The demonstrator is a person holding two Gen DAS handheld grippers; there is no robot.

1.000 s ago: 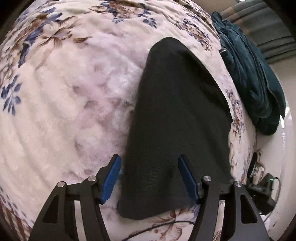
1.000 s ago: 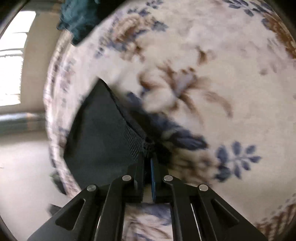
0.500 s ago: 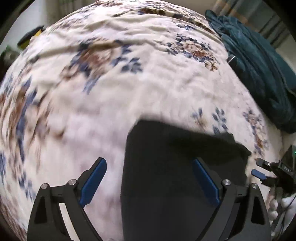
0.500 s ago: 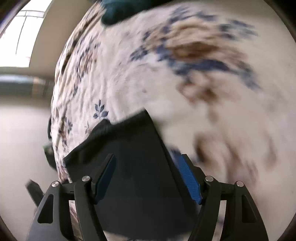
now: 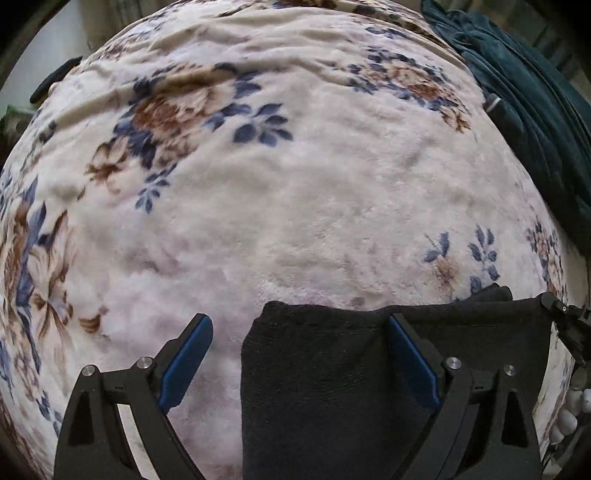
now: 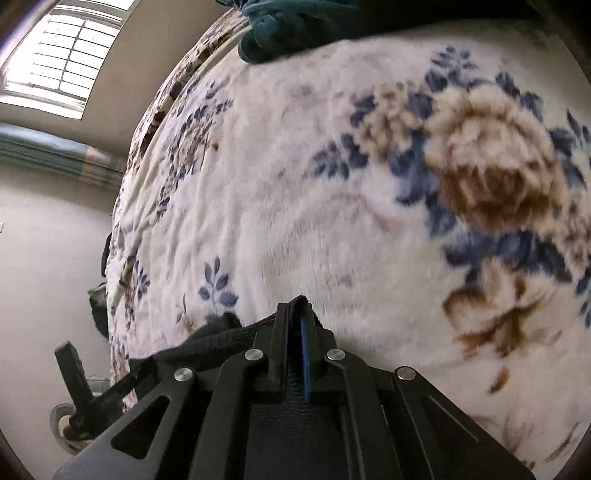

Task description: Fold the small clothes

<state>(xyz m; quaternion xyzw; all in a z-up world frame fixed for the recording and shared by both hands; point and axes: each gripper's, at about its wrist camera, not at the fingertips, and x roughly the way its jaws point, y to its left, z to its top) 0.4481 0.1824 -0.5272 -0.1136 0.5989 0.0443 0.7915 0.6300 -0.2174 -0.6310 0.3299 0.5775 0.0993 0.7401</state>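
A small black garment lies on the flowered blanket, its folded edge across the bottom of the left wrist view. My left gripper hovers over its left part; the jaws are opening wide and the blue pads do not press on the cloth. In the right wrist view my right gripper is shut, pinching the top edge of the black garment. That same right gripper shows at the garment's right corner in the left wrist view.
A dark teal garment is heaped at the blanket's far right edge, also seen as the teal garment at the top. The bed's edge drops to the floor at left. A window is up left.
My left gripper slid along the black garment to its edge and spread wider. My right gripper let go of a corner, stood open over the cloth, then shut on its edge.
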